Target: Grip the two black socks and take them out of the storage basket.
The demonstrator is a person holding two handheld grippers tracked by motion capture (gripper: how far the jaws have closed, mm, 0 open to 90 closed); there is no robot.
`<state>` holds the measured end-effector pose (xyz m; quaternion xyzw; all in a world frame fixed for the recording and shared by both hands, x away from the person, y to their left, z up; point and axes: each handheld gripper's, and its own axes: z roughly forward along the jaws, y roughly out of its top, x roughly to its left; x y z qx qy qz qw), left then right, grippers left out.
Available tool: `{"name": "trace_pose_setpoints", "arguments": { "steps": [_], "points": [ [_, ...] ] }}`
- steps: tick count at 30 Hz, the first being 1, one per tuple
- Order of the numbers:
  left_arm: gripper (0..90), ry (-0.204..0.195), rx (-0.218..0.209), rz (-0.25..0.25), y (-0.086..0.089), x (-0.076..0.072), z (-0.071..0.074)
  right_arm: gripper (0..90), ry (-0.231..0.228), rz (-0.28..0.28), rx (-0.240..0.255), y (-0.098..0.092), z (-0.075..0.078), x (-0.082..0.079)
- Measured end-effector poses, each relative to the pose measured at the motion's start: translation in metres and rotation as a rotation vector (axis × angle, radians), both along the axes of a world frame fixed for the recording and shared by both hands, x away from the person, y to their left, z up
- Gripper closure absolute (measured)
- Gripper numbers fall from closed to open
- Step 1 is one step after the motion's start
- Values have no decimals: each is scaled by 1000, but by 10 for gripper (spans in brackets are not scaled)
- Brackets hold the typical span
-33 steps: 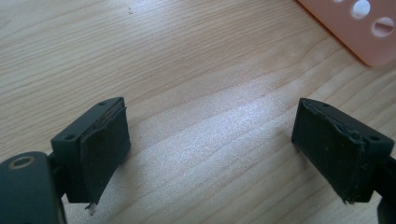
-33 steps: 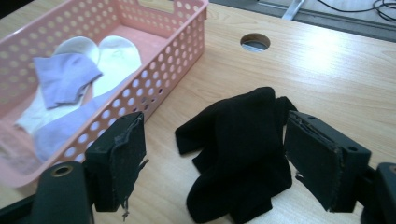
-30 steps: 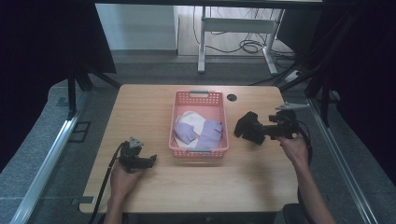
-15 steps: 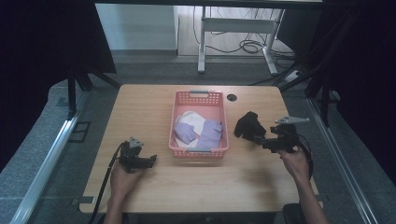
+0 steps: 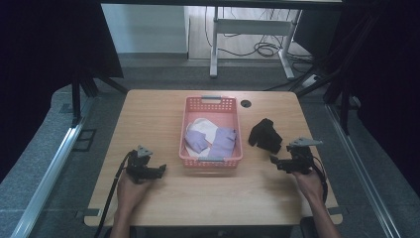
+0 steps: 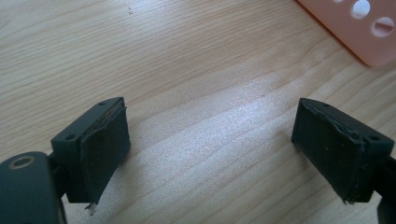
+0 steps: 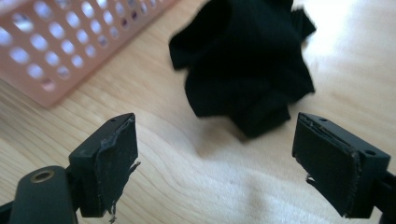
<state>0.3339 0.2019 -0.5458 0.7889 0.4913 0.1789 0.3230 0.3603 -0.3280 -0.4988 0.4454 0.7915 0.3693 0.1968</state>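
On the surface: basket, black cloth.
Left tongs and right tongs are held wide, empty.

Right hand-held gripper: jaws spread wide, nothing between them, above light wooden table. Crumpled black fabric piece lies just ahead. Pink perforated plastic basket at upper left, apart from the fabric.

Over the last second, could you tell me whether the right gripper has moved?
Yes. The right gripper has pulled back toward the person, away from the black cloth it was touching; judged against the pink basket, it now sits level with the basket's near edge.
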Motion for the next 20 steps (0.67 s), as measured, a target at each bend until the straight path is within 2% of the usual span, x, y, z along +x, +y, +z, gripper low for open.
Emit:
{"name": "trace_pose_setpoints", "arguments": {
  "steps": [8, 11, 13, 15, 20],
  "points": [
    [109, 1, 1, -2, 0, 0, 0, 142, 41, 0, -41, -7, -30, 6],
    [109, 1, 2, -2, 0, 0, 0, 128, 81, 1, -44, -8, -39, 9],
    [109, 1, 1, -2, 0, 0, 0, 122, 64, -1, -59, -8, -40, 9],
    [109, 1, 1, -2, 0, 0, 0, 90, 54, -10, -51, -8, -42, 11],
    [110, 1, 2, -3, 0, 0, 0, 36, 60, -35, -56, -8, -43, 11]
  ]
}}
